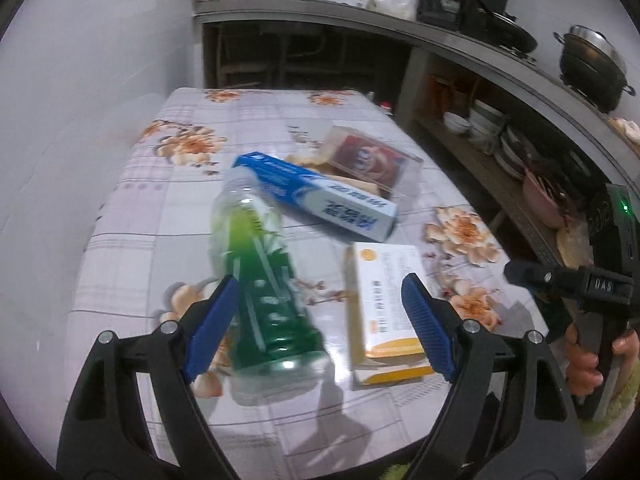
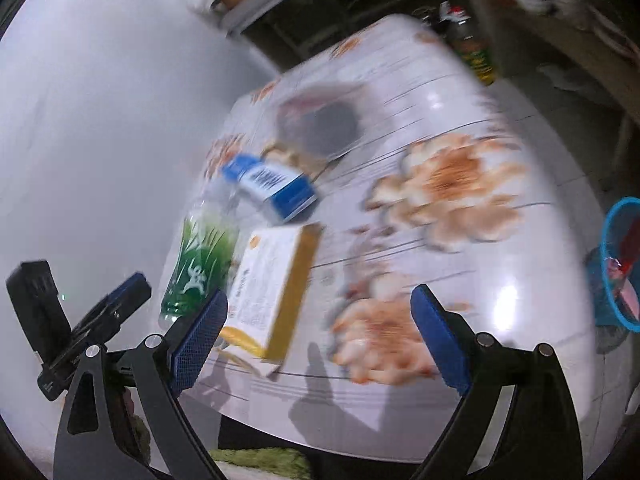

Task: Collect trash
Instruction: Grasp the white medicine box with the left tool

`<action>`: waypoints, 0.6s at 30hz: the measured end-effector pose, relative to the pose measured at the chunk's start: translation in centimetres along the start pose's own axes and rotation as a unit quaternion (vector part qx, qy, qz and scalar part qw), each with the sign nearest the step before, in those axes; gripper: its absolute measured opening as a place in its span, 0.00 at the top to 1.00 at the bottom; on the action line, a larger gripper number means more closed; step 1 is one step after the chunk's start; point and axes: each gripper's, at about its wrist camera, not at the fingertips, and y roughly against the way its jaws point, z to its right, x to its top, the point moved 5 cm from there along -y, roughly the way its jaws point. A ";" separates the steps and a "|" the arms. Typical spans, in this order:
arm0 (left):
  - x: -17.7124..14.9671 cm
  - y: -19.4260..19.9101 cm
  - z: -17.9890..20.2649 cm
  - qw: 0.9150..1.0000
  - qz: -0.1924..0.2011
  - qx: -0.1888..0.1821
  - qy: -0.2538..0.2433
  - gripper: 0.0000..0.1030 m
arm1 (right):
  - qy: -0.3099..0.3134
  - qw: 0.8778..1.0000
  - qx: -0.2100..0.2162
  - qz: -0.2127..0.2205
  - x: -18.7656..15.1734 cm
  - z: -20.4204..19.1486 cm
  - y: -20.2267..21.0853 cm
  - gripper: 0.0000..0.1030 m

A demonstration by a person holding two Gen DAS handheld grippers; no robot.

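Observation:
On the floral tablecloth (image 1: 132, 208) lies a clear plastic bottle with a green label (image 1: 264, 292), lengthwise between the fingers of my left gripper (image 1: 320, 320). The gripper is open and its pads do not press on the bottle. Just inside its right finger is a yellow and white box (image 1: 388, 304). Farther back are a blue and white box (image 1: 320, 196) and a clear case with a red insert (image 1: 372, 156). My right gripper (image 2: 320, 336) hangs open over the table's near edge with nothing between its fingers. The yellow and white box (image 2: 276, 288) lies by its left finger. This view is blurred.
A blue mesh bin (image 2: 620, 260) stands on the floor to the right of the table. A kitchen counter with pots (image 1: 592, 68) and shelves of bowls (image 1: 488, 124) runs along the right. A white wall borders the table on the left. A hand (image 1: 588, 356) grips the right tool.

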 end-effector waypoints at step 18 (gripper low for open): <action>-0.4 -4.3 6.4 0.994 -0.050 -0.068 -0.067 0.23 | -0.007 0.999 -0.049 -0.014 2.0 -0.6 -2.8 0.12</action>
